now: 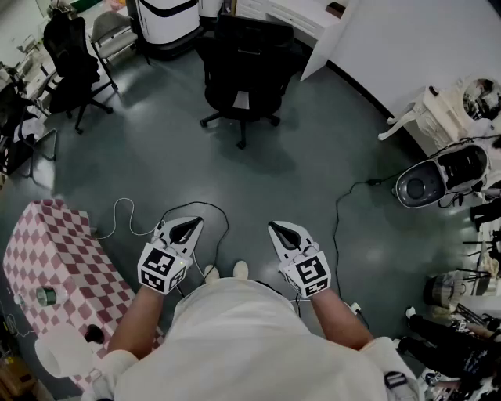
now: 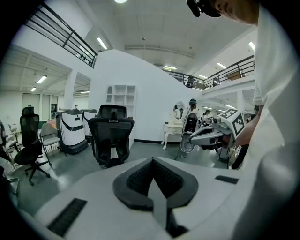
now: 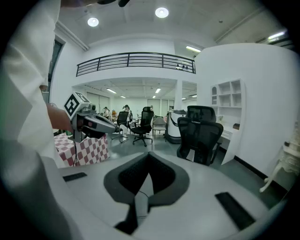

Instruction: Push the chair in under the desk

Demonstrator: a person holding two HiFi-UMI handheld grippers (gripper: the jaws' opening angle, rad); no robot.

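Note:
A black office chair (image 1: 244,74) on castors stands on the grey floor, well ahead of me, next to a white desk (image 1: 297,19) at the top of the head view. It also shows in the left gripper view as the chair (image 2: 111,136) and in the right gripper view as the chair (image 3: 200,133). My left gripper (image 1: 188,229) and right gripper (image 1: 283,233) hang side by side near my waist, far short of the chair. Both are shut with nothing in them.
A red-and-white checked box (image 1: 59,274) stands at my left. A second black chair (image 1: 74,66) and a grey chair (image 1: 113,31) are at far left. Cables (image 1: 344,211) trail across the floor. A round appliance (image 1: 430,180) and a white table (image 1: 438,117) crowd the right.

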